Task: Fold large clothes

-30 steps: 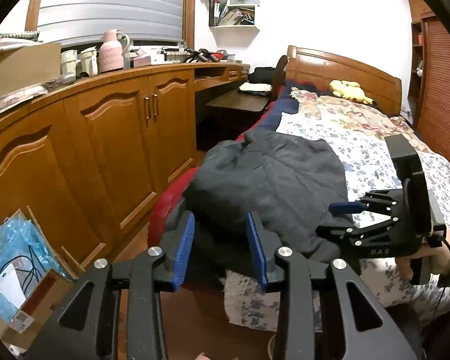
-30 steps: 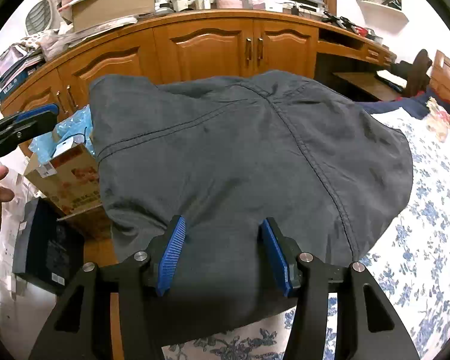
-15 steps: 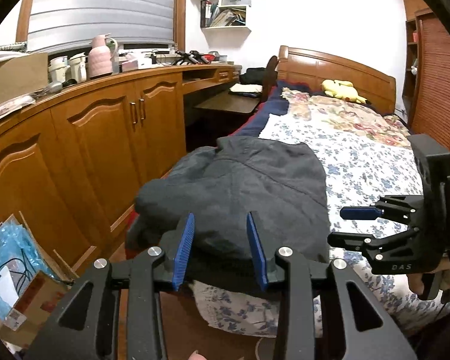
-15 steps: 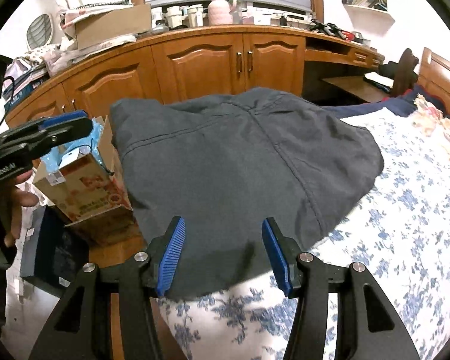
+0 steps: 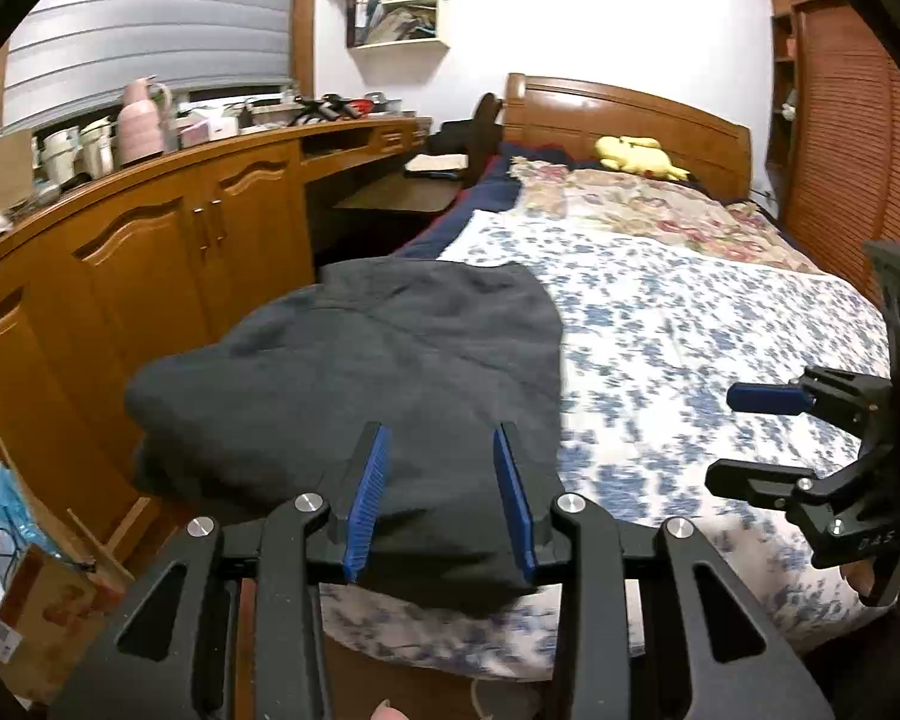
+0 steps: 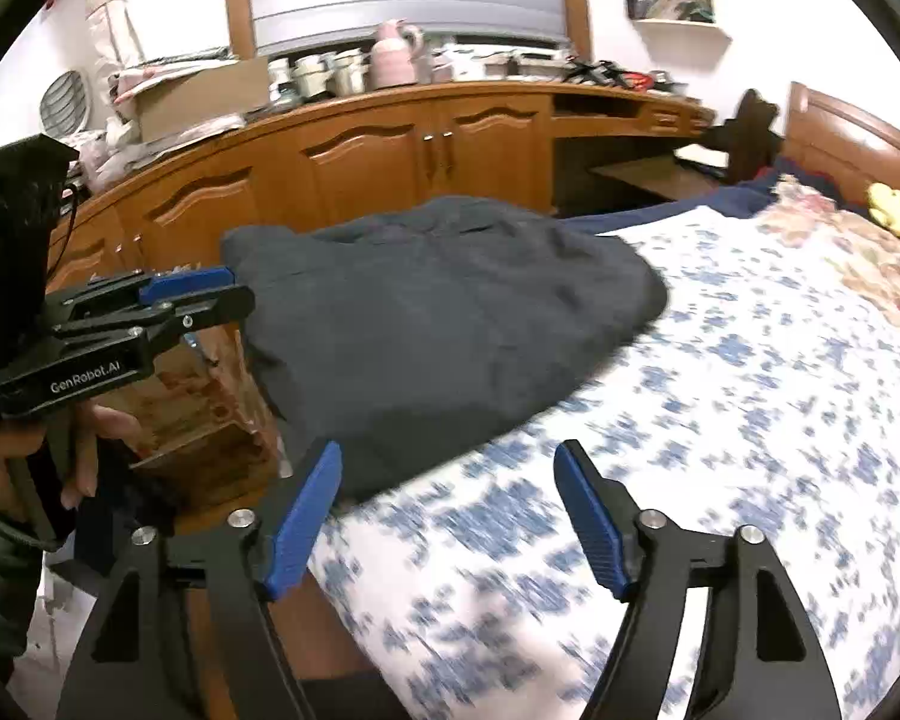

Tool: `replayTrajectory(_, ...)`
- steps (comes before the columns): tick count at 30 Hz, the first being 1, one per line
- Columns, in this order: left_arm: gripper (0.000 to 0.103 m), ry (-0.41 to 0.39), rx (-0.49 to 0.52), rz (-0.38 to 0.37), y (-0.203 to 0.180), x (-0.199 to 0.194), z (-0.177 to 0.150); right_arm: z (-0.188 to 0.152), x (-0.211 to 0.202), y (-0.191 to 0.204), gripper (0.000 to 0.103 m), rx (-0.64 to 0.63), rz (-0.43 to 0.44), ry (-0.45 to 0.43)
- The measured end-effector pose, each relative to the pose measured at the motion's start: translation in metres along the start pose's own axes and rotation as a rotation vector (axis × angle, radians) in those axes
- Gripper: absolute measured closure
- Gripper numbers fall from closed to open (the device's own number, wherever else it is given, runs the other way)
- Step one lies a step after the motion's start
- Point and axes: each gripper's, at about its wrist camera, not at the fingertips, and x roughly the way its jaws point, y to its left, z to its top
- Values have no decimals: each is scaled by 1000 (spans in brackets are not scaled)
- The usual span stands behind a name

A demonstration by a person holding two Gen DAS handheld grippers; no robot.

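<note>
Two grippers up, both empty. Left gripper jaws parted moderately, nothing between the pads; it hovers over the near edge of the dark grey garment. Right gripper spread wide, holding nothing, over the floral bedspread just beside the garment's edge. Garment lies bunched on the bed corner nearest the wooden cabinets, part overhanging the side.

The left gripper was held level, pointing toward 12 o'clock, jaws apart and gripping nothing. The right gripper stood at its 3 o'clock, jaws spread wide and empty. A hand gripped the left handle.
</note>
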Motion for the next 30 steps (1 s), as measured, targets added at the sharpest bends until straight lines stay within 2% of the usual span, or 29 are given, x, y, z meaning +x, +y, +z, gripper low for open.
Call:
replayTrajectory(5,66,-4,14,-24,-35,-3,0,-17,-32,-11,19,25,-64,-35)
replayTrajectory(11,66,-13,56,-51,-87,-9,-4,-44,-80,-25,19,83,-145,-82)
replayTrajectory(16,66,-10,79,-118,-133,-17,-5,-66,-122,-36,18,129,-195,-112)
replayTrajectory(25,66,-30,144,-145,-214,-39,-3,-102,-206,-30,15,178,-327,-161)
replayTrajectory(30,66,-63,178,-198,-250,-61,0,-125,-256,-26,14,234,-411,-193)
